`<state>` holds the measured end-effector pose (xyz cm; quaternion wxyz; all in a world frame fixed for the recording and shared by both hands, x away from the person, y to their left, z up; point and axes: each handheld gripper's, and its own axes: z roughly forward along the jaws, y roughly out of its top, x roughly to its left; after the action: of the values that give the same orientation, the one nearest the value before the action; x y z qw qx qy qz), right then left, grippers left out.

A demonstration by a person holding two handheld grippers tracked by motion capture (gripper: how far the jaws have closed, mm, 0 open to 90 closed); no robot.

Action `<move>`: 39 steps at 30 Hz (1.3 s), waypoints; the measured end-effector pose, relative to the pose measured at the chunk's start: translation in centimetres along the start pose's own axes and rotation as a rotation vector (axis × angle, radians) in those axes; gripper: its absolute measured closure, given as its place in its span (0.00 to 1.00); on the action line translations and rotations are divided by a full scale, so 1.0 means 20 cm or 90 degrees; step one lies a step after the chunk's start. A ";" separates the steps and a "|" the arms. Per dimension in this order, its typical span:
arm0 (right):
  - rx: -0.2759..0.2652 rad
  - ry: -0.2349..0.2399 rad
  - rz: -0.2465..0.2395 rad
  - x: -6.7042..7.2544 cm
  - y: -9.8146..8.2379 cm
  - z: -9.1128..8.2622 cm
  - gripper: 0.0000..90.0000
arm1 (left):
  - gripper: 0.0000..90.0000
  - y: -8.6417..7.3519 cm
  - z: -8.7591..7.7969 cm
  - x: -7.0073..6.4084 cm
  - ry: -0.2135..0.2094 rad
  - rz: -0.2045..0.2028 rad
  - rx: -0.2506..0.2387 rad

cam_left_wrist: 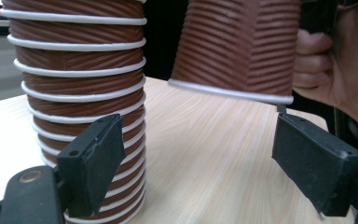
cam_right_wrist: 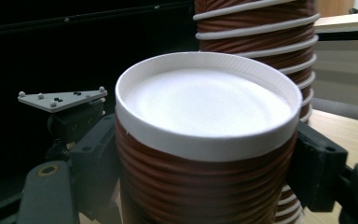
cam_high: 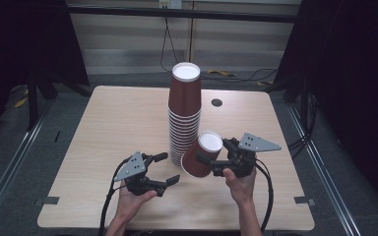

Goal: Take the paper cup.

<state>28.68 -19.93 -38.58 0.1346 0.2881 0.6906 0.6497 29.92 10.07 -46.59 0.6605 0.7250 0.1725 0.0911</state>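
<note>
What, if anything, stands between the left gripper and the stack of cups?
Nothing visible does. The left gripper faces the stack across bare table. The single cup, clamped in the right gripper, hangs off to one side.

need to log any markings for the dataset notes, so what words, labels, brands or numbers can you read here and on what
None: no readable text stands anywhere.
Stack of cups: plain brown ribbed walls, white rims, no print.
Single cup in the right gripper: plain white bottom, no print.
Grey plate on the right gripper: small dark dots, no lettering.
Table: bare wood grain, no label.
Left gripper: black jaws, no marking.
</note>
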 end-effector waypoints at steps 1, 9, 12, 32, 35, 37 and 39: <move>0.000 0.000 0.000 0.00 0.00 0.00 0.25 | 0.20 0.00 0.00 0.00 -0.002 0.003 -0.003; 0.022 0.010 0.012 0.01 -0.07 0.05 0.25 | 0.17 0.00 0.02 -0.01 -0.019 -0.002 -0.014; 0.024 0.016 0.015 0.02 -0.08 0.07 0.25 | 0.17 0.01 0.03 -0.02 -0.031 0.007 -0.013; 0.012 0.049 0.031 0.05 -0.14 0.14 0.26 | 0.08 0.00 0.16 -0.07 -0.037 0.016 -0.006; 0.010 0.050 0.032 0.05 -0.14 0.14 0.26 | 0.08 0.02 0.18 -0.06 -0.040 0.015 -0.007; 0.010 0.048 0.031 0.05 -0.13 0.14 0.26 | 0.08 0.02 0.18 -0.06 -0.042 0.016 -0.009; 0.005 0.050 0.035 0.04 -0.13 0.13 0.26 | 0.08 0.03 0.20 -0.06 -0.047 0.024 -0.005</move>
<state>28.88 -17.22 -41.28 0.0883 0.2813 0.6896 0.6615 30.31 5.91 -46.22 0.6673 0.7286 0.1340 0.0769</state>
